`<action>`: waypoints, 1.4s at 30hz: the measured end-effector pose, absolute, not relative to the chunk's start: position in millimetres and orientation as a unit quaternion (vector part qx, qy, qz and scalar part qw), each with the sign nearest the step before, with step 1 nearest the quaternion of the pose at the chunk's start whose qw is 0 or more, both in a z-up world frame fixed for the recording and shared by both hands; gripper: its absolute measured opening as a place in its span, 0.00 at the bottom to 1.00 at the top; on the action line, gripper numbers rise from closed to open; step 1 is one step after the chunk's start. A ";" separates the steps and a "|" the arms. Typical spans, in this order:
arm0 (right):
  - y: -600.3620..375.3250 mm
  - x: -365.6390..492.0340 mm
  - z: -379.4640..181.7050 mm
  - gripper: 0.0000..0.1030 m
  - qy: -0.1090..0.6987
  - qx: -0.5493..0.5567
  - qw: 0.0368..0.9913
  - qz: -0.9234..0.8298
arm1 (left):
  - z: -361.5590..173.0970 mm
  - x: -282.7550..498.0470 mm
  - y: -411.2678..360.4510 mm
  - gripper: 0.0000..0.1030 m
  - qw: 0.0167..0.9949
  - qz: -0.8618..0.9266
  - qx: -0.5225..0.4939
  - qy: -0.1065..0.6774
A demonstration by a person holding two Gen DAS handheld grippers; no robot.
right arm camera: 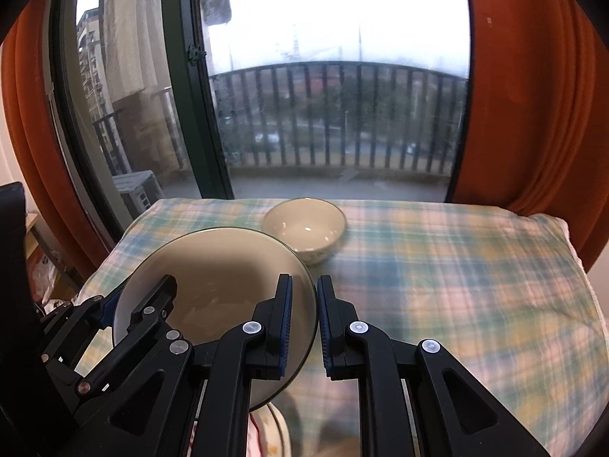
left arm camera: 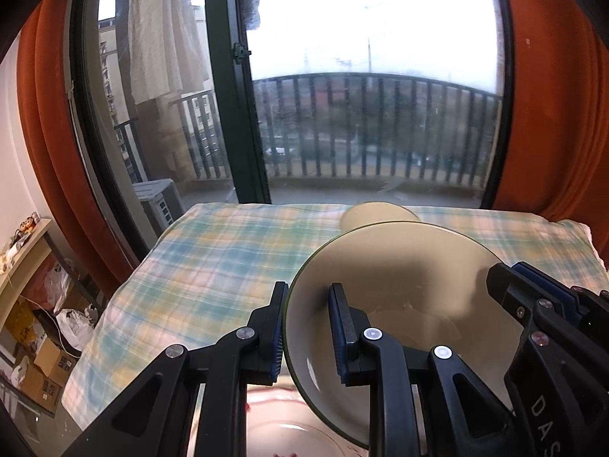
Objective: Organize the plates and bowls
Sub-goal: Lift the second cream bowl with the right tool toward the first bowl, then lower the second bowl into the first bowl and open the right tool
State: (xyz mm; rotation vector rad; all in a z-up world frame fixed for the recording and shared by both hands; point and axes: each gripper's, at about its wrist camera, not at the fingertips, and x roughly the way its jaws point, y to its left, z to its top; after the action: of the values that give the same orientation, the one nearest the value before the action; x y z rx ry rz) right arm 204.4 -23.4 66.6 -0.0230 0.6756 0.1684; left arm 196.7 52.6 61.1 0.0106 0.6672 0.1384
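A round cream ceramic plate with a thin dark-green rim [right arm camera: 217, 289] was held off the pale green-and-yellow plaid cloth [right arm camera: 437, 266], tilted, with its far edge raised toward the window. The left gripper [left arm camera: 306, 331] had the plate's left rim between its blue-padded fingers [left arm camera: 340, 339], one outside the edge and one over the plate's face, clamped onto it. The right gripper [right arm camera: 304, 323] straddled the plate's right rim in the same way, its pads drawn close together with the rim running between them; it looked to be gripping, though contact on the outer pad could not be told for certain.

Beyond the plate's far edge, closer to the window and a little to the right, a cream ceramic bowl with a faint pattern [right arm camera: 304, 228] sat upright on the cloth, near the plate but apart from it. Just under the plate's near edge showed the rim of a pale pink-patterned dish [left arm camera: 289, 426], largely hidden.

Judging by this, the move ahead turned on the plate sitting directly above that lower dish, shared evenly between both hands; whether it would be lowered there or carried forward toward the bowl could not be told.
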 end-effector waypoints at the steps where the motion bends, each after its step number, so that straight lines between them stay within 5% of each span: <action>1: -27.5 200.2 66.9 0.16 0.330 -0.010 0.941 0.079 | 61.3 192.5 48.0 0.18 0.943 0.065 0.007 0.326; 42: -131.7 102.3 -6.4 0.16 0.386 0.024 0.922 0.011 | -10.5 119.3 -45.7 0.18 0.920 -0.035 0.031 0.389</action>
State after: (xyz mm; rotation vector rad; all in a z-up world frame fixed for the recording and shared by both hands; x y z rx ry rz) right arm 102.3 -131.7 -6.4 0.0485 0.7925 0.0222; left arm 119.3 -45.7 -10.5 0.0639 0.7996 -0.0728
